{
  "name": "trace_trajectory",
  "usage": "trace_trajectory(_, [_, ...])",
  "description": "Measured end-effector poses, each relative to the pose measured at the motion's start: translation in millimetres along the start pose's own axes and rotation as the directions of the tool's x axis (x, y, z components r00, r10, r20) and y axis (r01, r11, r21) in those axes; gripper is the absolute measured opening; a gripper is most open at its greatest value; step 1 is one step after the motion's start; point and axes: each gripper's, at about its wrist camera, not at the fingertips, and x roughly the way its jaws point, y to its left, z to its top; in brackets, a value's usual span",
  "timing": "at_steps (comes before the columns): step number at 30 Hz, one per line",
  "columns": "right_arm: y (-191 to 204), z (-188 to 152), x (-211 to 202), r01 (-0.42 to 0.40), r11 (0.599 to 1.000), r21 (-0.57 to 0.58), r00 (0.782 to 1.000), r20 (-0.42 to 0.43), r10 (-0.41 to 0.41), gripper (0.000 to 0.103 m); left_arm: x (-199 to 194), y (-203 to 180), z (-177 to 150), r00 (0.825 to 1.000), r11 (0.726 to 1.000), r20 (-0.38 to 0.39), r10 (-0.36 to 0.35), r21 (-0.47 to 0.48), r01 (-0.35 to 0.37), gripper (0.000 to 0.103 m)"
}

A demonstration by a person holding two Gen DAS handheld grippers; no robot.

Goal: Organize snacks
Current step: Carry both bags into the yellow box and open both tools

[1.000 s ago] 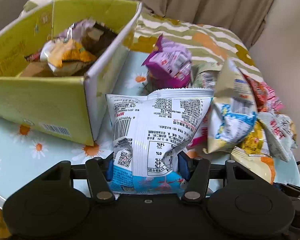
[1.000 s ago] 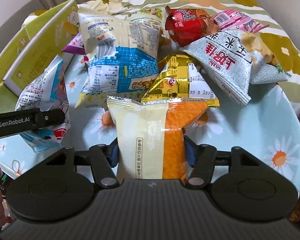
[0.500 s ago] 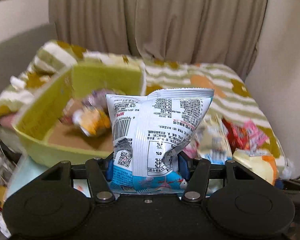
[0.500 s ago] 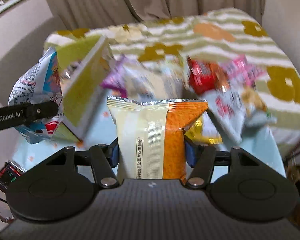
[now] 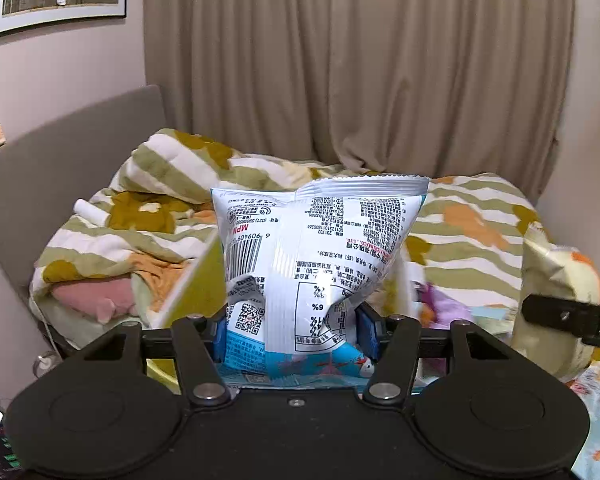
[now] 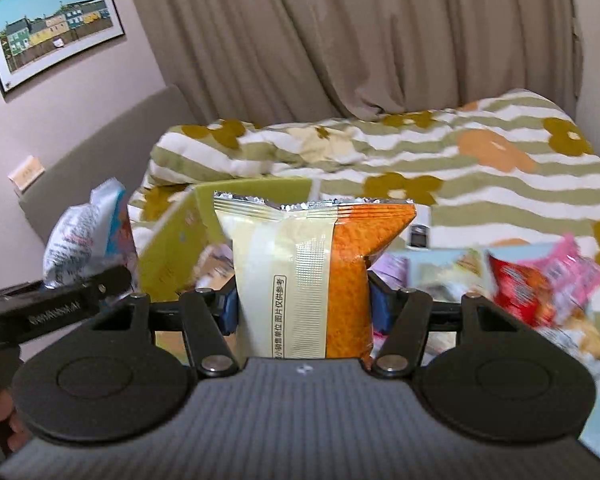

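Both packets now ride well above the table; a second ago each camera looked down onto the heap of snacks and the daisy-print cloth, and now curtain, wall and bed fill the views.

White-and-blue snack bag [image 5: 316,264]: upright, back panel to the camera, same pose in the grip as before. Print reads upside down: barcode, a QR code, "MPN", digits "6 9094609", "6%", Chinese text too small to make out. Left gripper [image 5: 296,334] part open, blue pads pressed into the bag's lower sides, which crease inward. Its own camera shows it in front of the yellow-green box [image 5: 198,280], whose edge peeks out on both sides of the bag.

Cream-and-orange snack packet [image 6: 314,276]: upright, silver crimped top, vertical seam with a boxed line of Chinese characters. Right gripper [image 6: 304,306] likewise part open and clamped on the packet's lower half, unchanged in the hold. Behind it, the same box, its inside partly visible.

Right view, left edge: the other gripper's black finger with blurred white lettering, unreadable here though "GenRobot.AI" showed earlier, carrying the white-and-blue bag beside the box.

Right of the packet: the remaining snack pile [image 6: 540,280], red and pink wrappers, blurred.

Beyond: striped flowered blanket [image 6: 440,152], beige curtain [image 5: 360,60], framed picture of coloured houses [image 6: 54,20] on the wall.
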Motion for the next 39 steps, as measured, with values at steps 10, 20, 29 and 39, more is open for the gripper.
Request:
trace_trajectory(10, [69, 21, 77, -0.009, 1.000, -0.028, 0.999, -0.051, 0.007, 0.075, 71, 48, 10, 0.995, 0.997, -0.103, 0.011, 0.071, -0.004, 0.063])
trace_trajectory(20, [91, 15, 119, 0.050, 0.998, -0.026, 0.991, -0.123, -0.053, 0.075, 114, 66, -13, 0.960, 0.992, -0.272, -0.066, 0.089, 0.093, 0.100])
trace_trajectory(29, [99, 1, 130, 0.077, 0.996, -0.049, 0.982, -0.167, -0.084, 0.075, 86, 89, -12, 0.969, 0.989, -0.234, -0.084, 0.100, 0.110, 0.101])
trace_trajectory(39, [114, -24, 141, 0.089, 0.995, -0.047, 0.975, -0.199, -0.096, 0.077, 80, 111, -7, 0.971, 0.989, -0.209, -0.116, 0.064, 0.132, 0.101])
